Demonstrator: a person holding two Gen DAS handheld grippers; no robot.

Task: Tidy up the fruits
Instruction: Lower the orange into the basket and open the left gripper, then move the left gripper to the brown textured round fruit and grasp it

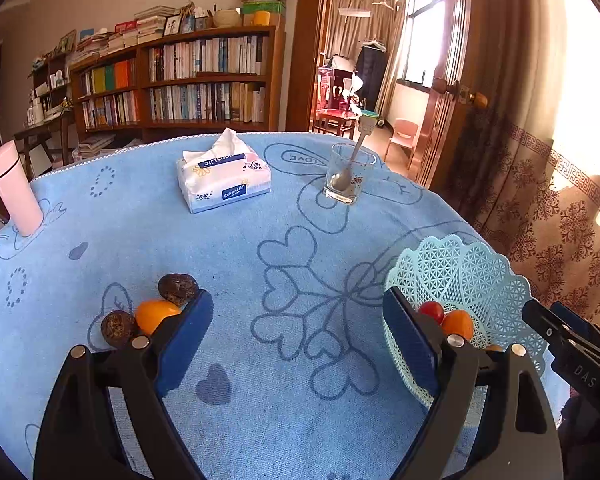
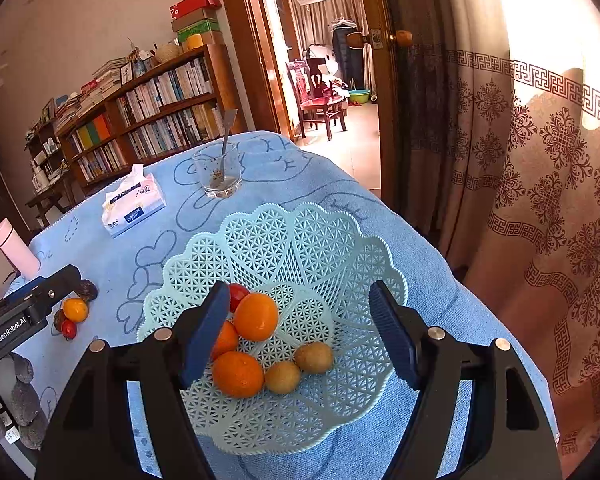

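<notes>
Our left gripper [image 1: 298,328] hangs spread wide over the blue tablecloth [image 1: 148,216], nothing between its fingers; our right gripper [image 2: 300,326] is likewise released above the mint lattice basket [image 2: 300,232], which holds three oranges [image 2: 256,316], a red tomato [image 2: 238,294] and two brownish fruits [image 2: 313,357] near its centre; at nine o'clock from the basket, an orange fruit [image 2: 75,309], a small red one [image 2: 69,329] and dark fruits [image 1: 178,288] lie loose on the cloth; at twelve o'clock stands a glass [image 2: 217,176] with a spoon.

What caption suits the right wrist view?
Open right gripper above a lattice basket of oranges.
</notes>
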